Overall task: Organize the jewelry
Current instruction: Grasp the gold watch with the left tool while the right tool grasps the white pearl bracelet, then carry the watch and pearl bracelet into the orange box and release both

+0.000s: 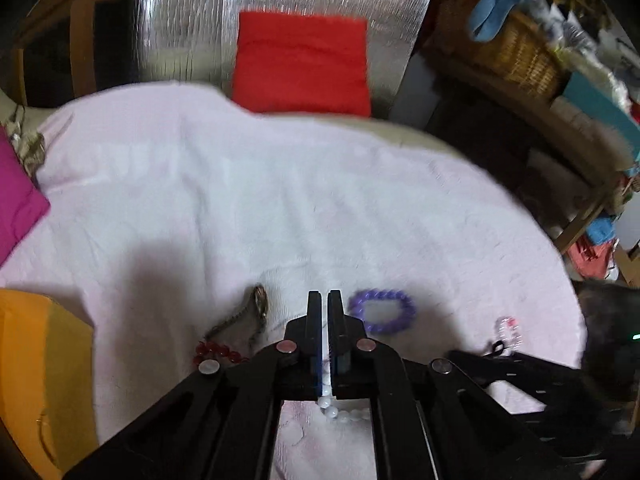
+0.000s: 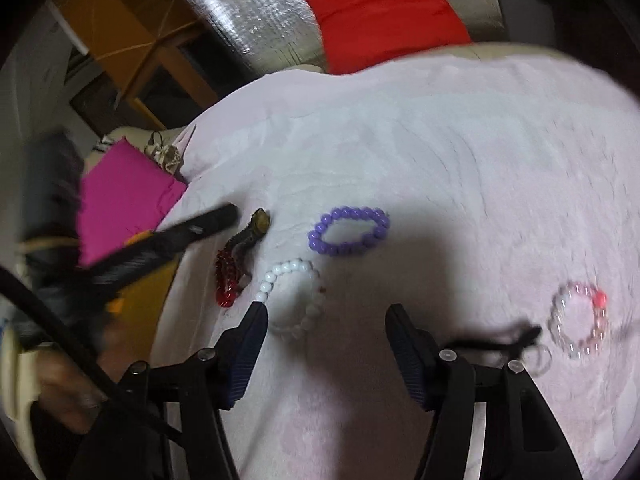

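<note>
A: What about the left gripper (image 1: pixel 324 296)?
B: Clenched, nothing visibly between its fingers; white bracelet (image 1: pixel 336 410) lies under it.
A: And the right gripper (image 2: pixel 326 312)?
B: Released, just behind that white bracelet (image 2: pixel 292 300). Farther ahead lies the purple bracelet (image 2: pixel 348 231), then a red cloth (image 2: pixel 384 12).

No legible text, label or number anywhere.

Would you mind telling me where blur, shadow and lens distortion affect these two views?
Left wrist view: motion blur smears the wicker basket and the cloth's far edge; a soft shadow falls left of the left tool. Right wrist view: the clear bead bracelet is streaked, a broad shadow lies ahead of the right tool, and the purple bracelet reads fairly sharp. Both show fisheye curving and dark corners.
</note>
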